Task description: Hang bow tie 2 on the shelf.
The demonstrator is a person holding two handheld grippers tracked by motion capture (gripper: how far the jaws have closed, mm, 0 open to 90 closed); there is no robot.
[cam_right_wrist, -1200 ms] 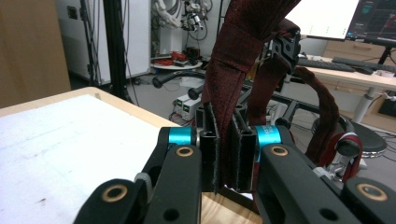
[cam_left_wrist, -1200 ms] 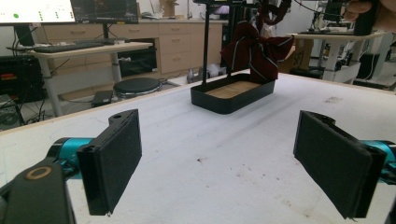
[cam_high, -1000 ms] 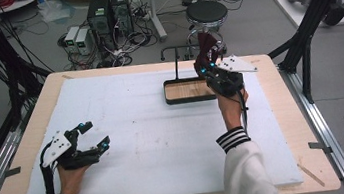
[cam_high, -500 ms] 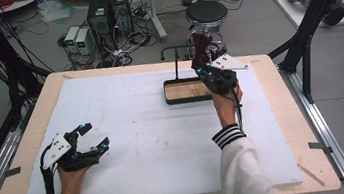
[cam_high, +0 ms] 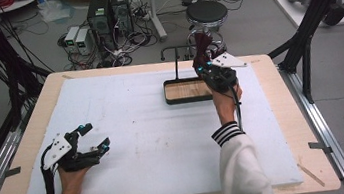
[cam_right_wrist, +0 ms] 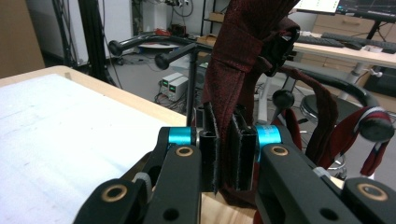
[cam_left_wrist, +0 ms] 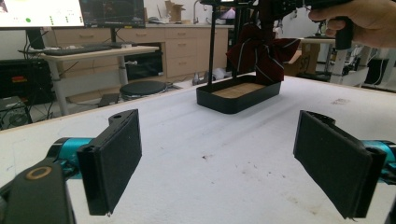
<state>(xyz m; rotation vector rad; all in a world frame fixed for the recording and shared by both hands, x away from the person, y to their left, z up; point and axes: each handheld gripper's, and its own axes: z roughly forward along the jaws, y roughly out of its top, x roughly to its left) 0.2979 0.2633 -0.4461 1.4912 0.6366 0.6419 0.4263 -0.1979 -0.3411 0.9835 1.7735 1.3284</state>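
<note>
Jaws of left gripper [cam_high: 95, 137] standing spread, nothing between them, hovering over near-left part of white table pad [cam_high: 129, 133]. Far right, black tray [cam_high: 187, 91] sitting on pad, rack post rising behind it. Right gripper [cam_high: 204, 65] pinching dark red striped tie [cam_right_wrist: 233, 70], pads pressing fabric, tie hanging above tray's far-right end.

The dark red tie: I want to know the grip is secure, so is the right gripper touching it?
Touching. In the right gripper view, the right gripper has both fingers pressed flat against the dark red tie.
</note>
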